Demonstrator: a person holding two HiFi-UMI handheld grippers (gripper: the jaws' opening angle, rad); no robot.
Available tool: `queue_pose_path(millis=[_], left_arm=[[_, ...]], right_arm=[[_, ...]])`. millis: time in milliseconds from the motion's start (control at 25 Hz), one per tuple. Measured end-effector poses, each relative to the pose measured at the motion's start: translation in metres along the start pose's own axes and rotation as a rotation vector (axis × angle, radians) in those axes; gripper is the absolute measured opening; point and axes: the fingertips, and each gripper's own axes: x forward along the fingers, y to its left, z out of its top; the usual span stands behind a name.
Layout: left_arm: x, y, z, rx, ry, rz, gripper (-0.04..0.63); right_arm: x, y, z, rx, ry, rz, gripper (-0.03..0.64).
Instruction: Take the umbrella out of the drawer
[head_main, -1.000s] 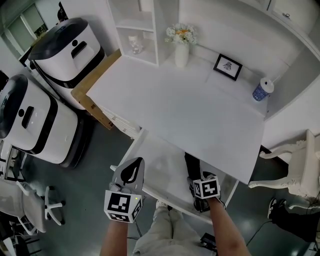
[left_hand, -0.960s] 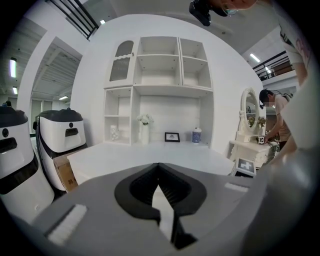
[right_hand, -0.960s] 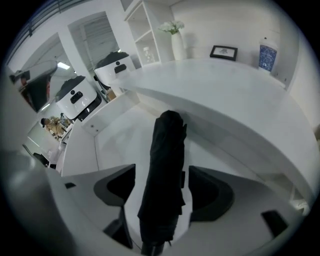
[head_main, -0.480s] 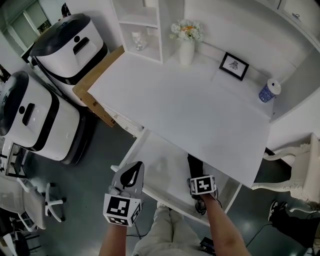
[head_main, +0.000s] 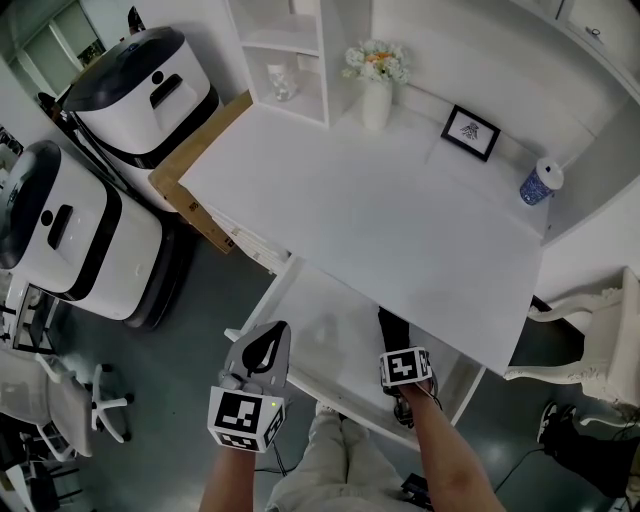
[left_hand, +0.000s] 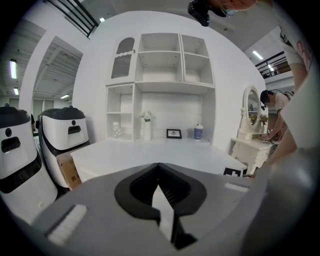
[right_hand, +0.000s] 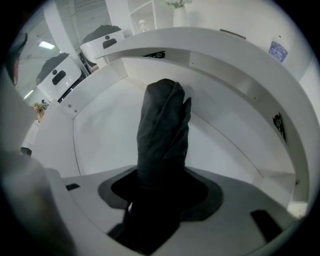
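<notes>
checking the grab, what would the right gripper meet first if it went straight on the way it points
The right gripper would meet the umbrella first: it already stands between the fingers, which have just been closing. Below it lies the drawer floor, probably close.

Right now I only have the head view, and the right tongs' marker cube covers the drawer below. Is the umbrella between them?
Observer: Yes. The right gripper view shows the dark folded fabric umbrella between the right tongs, which have just been closing; whether they press it yet, I can't tell.
Operator: Which part are they around?
Observer: Its near end; the rest runs away along the white drawer floor.
Operator: And the left tongs?
Observer: The left tongs are together, nothing between them.
</notes>
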Motion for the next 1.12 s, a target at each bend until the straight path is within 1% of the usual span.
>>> queue_pose_path(millis=[120, 360, 520, 760, 1120], left_arm=[[-0.001, -0.002, 0.001, 0.001, -0.002, -0.004, 0.008], [-0.007, -0.001, 0.006, 0.0, -0.019, -0.006, 0.008], [-0.011, -0.001, 0.01, -0.003, -0.032, -0.003, 0.008], [-0.02, 0.002, 0.018, -0.005, -0.051, 0.005, 0.008], [-0.034, 0.009, 0.033, -0.011, -0.09, 0.027, 0.008]], right_arm=[[-0.003, -0.001, -0.001, -0.017, 0.017, 0.016, 0.239], [-0.009, 0.006, -0.01, -0.132, 0.035, 0.025, 0.239], [-0.018, 0.019, -0.008, -0.218, 0.02, 0.063, 0.239], [-0.033, 0.035, -0.004, -0.309, 0.001, 0.091, 0.239], [-0.059, 0.044, 0.007, -0.377, -0.025, 0.094, 0.239]])
